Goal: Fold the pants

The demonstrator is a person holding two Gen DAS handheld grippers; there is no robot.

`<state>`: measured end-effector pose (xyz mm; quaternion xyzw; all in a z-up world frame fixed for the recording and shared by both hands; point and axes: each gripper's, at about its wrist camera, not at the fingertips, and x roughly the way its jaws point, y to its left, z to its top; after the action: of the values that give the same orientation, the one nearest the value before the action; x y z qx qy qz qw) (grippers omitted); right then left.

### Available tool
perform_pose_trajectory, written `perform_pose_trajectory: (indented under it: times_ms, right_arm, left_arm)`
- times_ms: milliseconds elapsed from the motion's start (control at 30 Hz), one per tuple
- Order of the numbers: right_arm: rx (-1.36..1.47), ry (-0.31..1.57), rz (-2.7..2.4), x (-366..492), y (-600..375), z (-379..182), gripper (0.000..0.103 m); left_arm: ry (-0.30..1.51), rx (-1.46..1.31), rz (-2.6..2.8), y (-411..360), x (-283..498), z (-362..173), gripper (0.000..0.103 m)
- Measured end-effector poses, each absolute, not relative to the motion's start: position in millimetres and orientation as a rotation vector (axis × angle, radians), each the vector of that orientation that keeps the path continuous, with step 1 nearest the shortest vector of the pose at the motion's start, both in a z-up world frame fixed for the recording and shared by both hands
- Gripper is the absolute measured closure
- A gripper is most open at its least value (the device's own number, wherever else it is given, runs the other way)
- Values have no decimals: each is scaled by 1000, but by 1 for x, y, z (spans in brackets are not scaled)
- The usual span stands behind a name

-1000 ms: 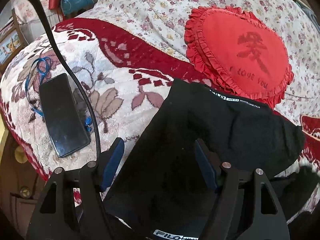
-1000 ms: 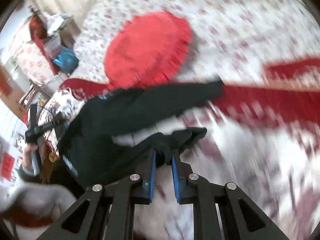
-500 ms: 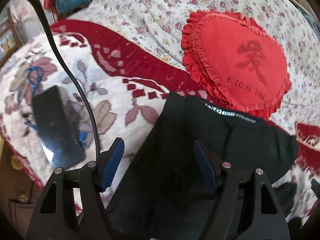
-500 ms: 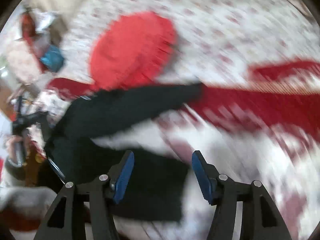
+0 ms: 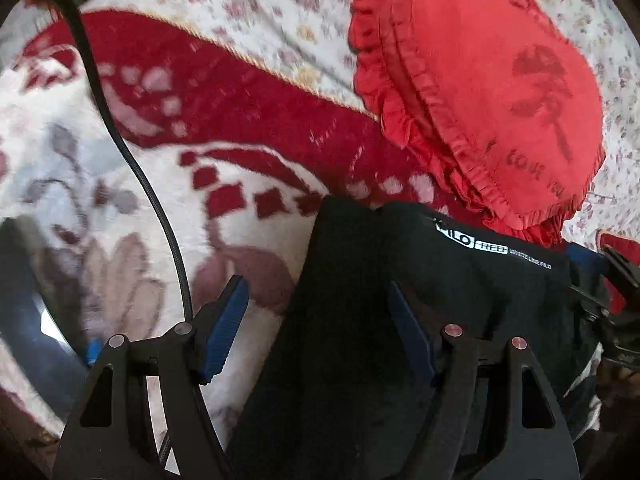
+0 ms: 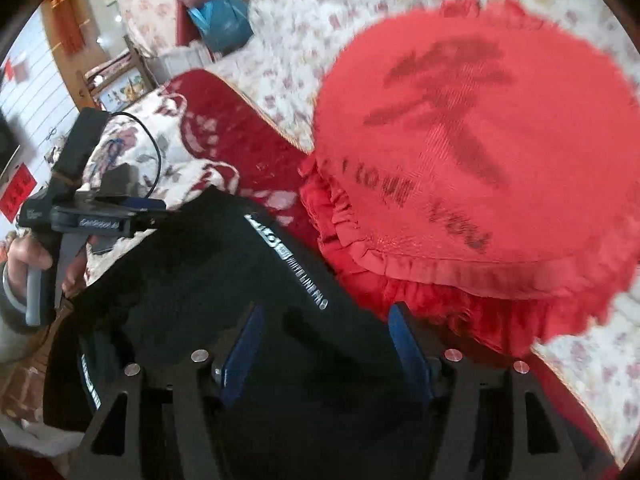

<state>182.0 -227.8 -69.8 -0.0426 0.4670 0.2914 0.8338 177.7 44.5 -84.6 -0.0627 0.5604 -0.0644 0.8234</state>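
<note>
Left wrist view: the left gripper [image 5: 316,326] is being held with its blue pads apart over the near edge of the black pants [image 5: 384,344], nothing clamped between them; the left pad is hanging over the blanket [image 5: 120,200], the right one over the dark cloth. The pants are lying folded on the red-and-white flowered blanket, their white-lettered band [image 5: 492,246] turned toward the red cushion [image 5: 480,92]. The cushion's frilled edge is touching, or just overlapping, the far side of the pants, crowding that side. A black cable [image 5: 132,160] is being trailed across the blanket on the left, just beside the left pad. A dark phone [image 5: 24,312] is seen blurred at the left edge. The right gripper [image 5: 600,276] is showing at the right edge, at the far corner of the pants.

Right wrist view: the right gripper [image 6: 326,344] is being opened, its pads apart above the pants [image 6: 224,288], with no cloth pinched. The cushion [image 6: 480,160] is filling the right half of the view, its frill lying right against the pants beside the right pad. The left gripper [image 6: 116,212] is being held by a hand [image 6: 28,256] at the left, over the far edge of the pants. A blue bag [image 6: 220,16] is standing well apart, beyond the bed.
</note>
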Motion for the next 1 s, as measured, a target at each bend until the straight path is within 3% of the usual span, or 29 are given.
perform_pose_trajectory:
  times_ms: [67,100,133,200,267,333,467,600,833,867,933,967,1000]
  right_arm:
    - [-83,1017,632,188,-224,-77,44]
    - [-81,1016,636,187,-221,-79,60]
    - [-79,1014,635,185,-219,-80,67]
    - [-99,991,617,181,-212,-76,81]
    - [-117,958,605,183,-204,-67,88]
    - [-130,915,590,187,-199,-52,96]
    - [-102,858,572,211,-188,-27,96]
    - [-72,864,539,236,-168,-30,96]
    - [-20,924,467,245,-160,-62,89]
    - [-1,911,478,235,-170,-55,85]
    - [12,867,458,210,-194,-42,68]
    - [29,835,425,191,-218,-33,53]
    - [39,817,403,178,-235,-29,48]
  left_arm:
    - [1236,-169,-183,41,186,-95,31]
    - [1247,-165,-195,38,188,-99,31]
    - [1236,-152,-193,35,188,-99,30]
    - [1191,-119,-208,29,185,-95,48]
    - [1171,-112,-236,23,183,-88,72]
    - [1128,-84,-245,18,179,-76,77]
    - [1045,-96,-221,30,179,-53,85]
    - [991,-119,-153,54,187,-39,85]
    - [1078,-132,-85,70,203,-77,80]
    - [1076,-136,-86,72,201,-75,76]
    - [1078,-172,-92,79,196,-67,71]
    - [1078,-189,-99,81,192,-62,68]
    - [1076,-202,-103,84,188,-59,67]
